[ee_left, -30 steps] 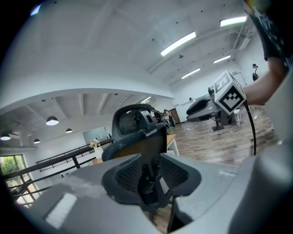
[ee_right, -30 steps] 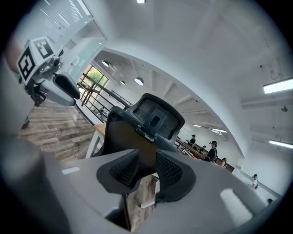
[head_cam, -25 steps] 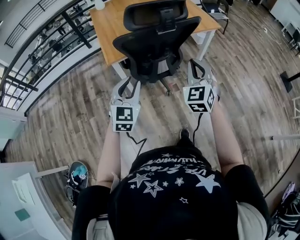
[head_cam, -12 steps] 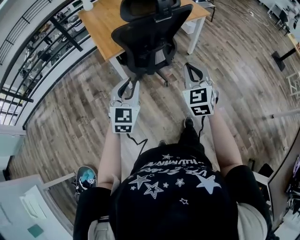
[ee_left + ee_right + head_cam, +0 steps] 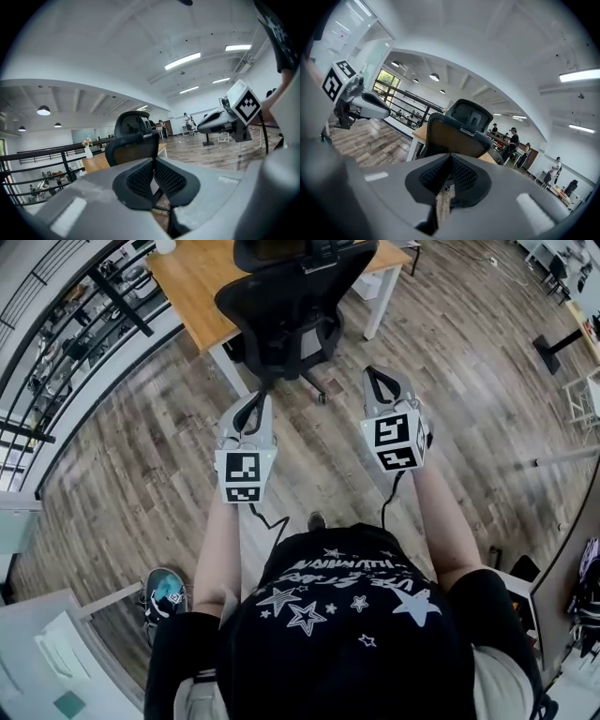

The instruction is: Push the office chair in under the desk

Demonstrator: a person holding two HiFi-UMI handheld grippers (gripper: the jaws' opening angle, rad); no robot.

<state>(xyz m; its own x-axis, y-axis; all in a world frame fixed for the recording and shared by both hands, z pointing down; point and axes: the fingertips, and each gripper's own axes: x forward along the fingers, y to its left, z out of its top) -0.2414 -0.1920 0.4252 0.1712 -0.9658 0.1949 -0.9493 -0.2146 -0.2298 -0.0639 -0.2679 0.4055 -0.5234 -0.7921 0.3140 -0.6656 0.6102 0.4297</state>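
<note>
My left gripper (image 5: pixel 254 401), its jaws just closing on nothing, and my right gripper (image 5: pixel 382 381), pressed together and empty, hover near the black mesh office chair (image 5: pixel 286 306). It stands at the far light wooden desk (image 5: pixel 192 277), either before a push or after one.

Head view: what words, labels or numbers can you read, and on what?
Black star-print T-shirt: white lettering, upside down, too distorted to read.
Left claw, its jaws just closed further on nothing, and right claw: black-and-white square markers, no words.
Black mesh office chair: no readable label.

Bright, even ceiling-strip light (image 5: pixel 183 61) — fisheye bending at edges, near gripper bodies blurred.
</note>
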